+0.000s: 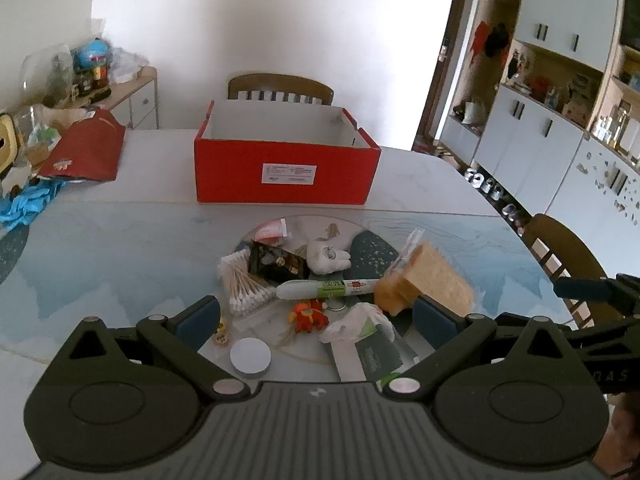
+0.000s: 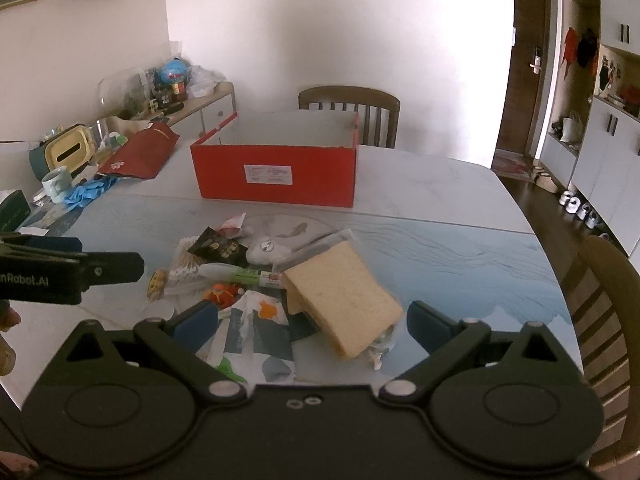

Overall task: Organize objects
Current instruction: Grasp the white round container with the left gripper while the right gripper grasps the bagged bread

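Red box [image 1: 286, 174] sits open-topped at the far middle of the table [image 1: 120, 248], a white label on its near wall; nothing can be seen inside from this angle. Clutter lies in a heap nearer the cameras, well apart from the box.

Heap, left wrist view — cotton swabs [image 1: 244, 280] at left, dark packet [image 1: 276, 264] just behind them, white plush [image 1: 328, 258] beside the packet, marker [image 1: 328, 289] lying crosswise in front, bagged bread [image 1: 430, 284] at right. Closer in: orange figure [image 1: 308, 316], white lid [image 1: 251, 356], tissue pack [image 1: 368, 352].

Left gripper [image 1: 316, 320]: jaws spread wide, nothing clamped; it hovers over the near edge of the heap, with figure and tissue pack between the fingers [image 1: 198, 322] but not touched.

Right gripper [image 2: 312, 322]: jaws also wide apart, holding nothing. Bread [image 2: 344, 300] lies tilted between its fingers — no pad contact visible.

Table's left end holds a red bag [image 2: 142, 156], blue gloves [image 2: 88, 192], a mug [image 2: 56, 186]. Chair [image 2: 352, 108] stands behind the box.
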Available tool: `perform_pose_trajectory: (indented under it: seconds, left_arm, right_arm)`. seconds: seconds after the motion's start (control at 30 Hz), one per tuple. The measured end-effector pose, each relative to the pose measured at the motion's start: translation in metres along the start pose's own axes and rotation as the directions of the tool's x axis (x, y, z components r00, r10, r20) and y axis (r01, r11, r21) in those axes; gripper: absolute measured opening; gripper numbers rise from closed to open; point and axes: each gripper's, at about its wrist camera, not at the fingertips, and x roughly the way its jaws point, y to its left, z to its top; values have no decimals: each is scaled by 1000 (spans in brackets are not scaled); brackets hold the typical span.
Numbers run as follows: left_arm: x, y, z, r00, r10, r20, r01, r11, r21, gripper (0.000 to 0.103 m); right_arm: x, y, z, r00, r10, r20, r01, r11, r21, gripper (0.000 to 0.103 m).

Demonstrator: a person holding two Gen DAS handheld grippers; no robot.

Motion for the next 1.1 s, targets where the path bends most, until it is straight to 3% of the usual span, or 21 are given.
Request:
perform_pose_trajectory:
  seconds: [0.27,0.4,0.73,0.83,1.0,1.1]
  left_arm:
    - [10,14,-2,1000,22,1,-22,1000,18,103]
    - [21,26,-9,1000,24,5,-25,999,27,103]
    - [76,51,-32,991,88,-96,-77,990,115,102]
    - [87,58,-37,988,85,-126,-68,989,130,97]
    - [101,60,-44,981,62,-182,-35,988,148,75]
    - [102,59,-48,977,67,-200,-42,991,129,73]
  right_arm:
    - [9,4,-1,1000,1,-8,-1,999,-39,101]
    - [23,4,-10,1000,-19,-15,17,993,-118,101]
    - [67,-10,-5,998,-24,-66,5,962,-273,101]
    - [80,-13,1,997,-4,-83,-22,950,-310,101]
    - [99,-18,2,991,11,-132,-55,940,-337,101]
    - [107,-21,2,988,17,-152,-70,935,-348,101]
